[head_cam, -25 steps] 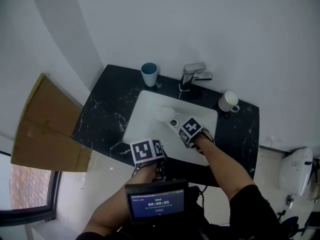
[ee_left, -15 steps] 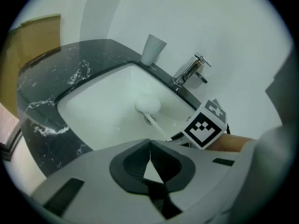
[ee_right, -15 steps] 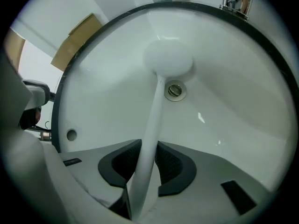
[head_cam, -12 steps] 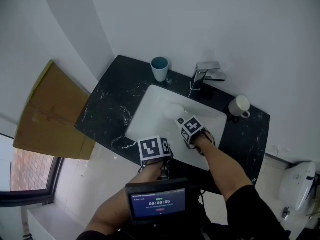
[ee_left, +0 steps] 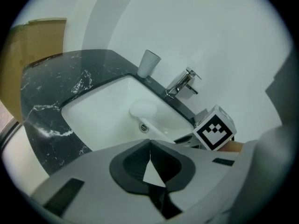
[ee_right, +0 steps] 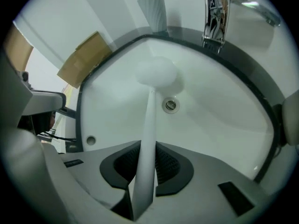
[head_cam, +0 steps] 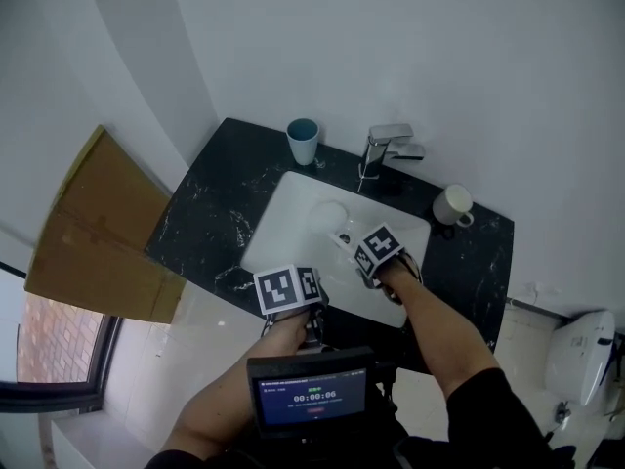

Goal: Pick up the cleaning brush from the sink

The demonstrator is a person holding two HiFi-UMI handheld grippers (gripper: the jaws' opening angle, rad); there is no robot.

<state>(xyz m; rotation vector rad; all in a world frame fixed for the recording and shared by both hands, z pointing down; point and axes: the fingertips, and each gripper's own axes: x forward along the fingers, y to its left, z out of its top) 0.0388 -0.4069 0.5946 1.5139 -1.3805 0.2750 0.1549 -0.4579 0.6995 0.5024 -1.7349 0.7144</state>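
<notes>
The white cleaning brush lies in the white sink, its round head near the drain and its long handle running toward me. My right gripper points steeply down into the basin. Its jaws are closing, and the handle stands between the dark pads, which touch it on both sides. My left gripper hovers at the sink's near rim, shut and empty, its pads meeting at the tips. From the left gripper view the brush head shows beyond them.
A chrome faucet stands behind the basin, a blue cup to its left and a white mug to its right on the black marble counter. A cardboard sheet leans at the left. A toilet sits at the right.
The head view has shifted slightly. Both grippers keep their places relative to the sink, and the brush lies where it was.
</notes>
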